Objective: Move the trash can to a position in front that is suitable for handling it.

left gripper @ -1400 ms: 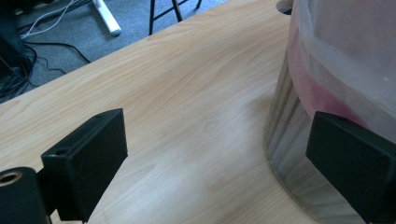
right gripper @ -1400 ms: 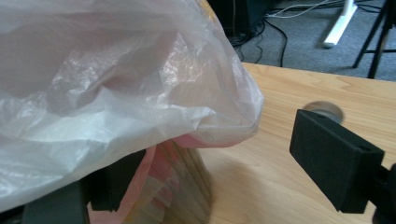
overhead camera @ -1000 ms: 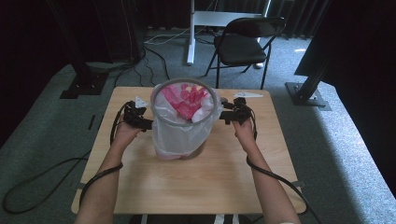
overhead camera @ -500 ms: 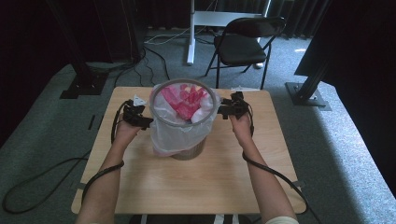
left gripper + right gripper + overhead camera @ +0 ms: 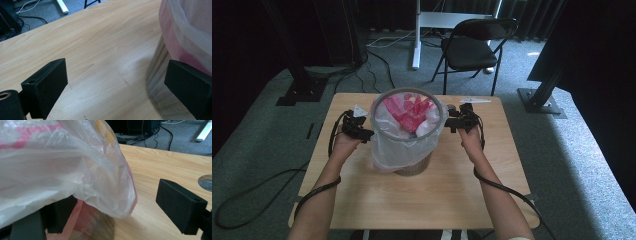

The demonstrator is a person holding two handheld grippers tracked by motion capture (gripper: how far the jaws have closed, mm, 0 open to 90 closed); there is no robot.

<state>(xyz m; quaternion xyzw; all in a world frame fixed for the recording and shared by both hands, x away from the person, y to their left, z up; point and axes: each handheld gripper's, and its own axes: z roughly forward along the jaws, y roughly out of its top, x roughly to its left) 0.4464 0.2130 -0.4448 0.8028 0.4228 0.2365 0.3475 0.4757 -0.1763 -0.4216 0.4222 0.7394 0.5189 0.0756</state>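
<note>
High view: bin [image 5: 412,167] nearer than before

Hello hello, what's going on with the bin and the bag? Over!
Left tool open beside bin. Right tool open at bag edge. Nothing blocking.

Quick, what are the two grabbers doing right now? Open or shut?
Left gripper: open, holding nothing, beside the shiny metal bin.
Right gripper: open, holding nothing; the clear plastic bag with pink print hangs between its jaws.

Translucent white-and-pink bag [image 5: 404,145], grey bin [image 5: 414,167], pale wood-grain table [image 5: 412,195].
</note>
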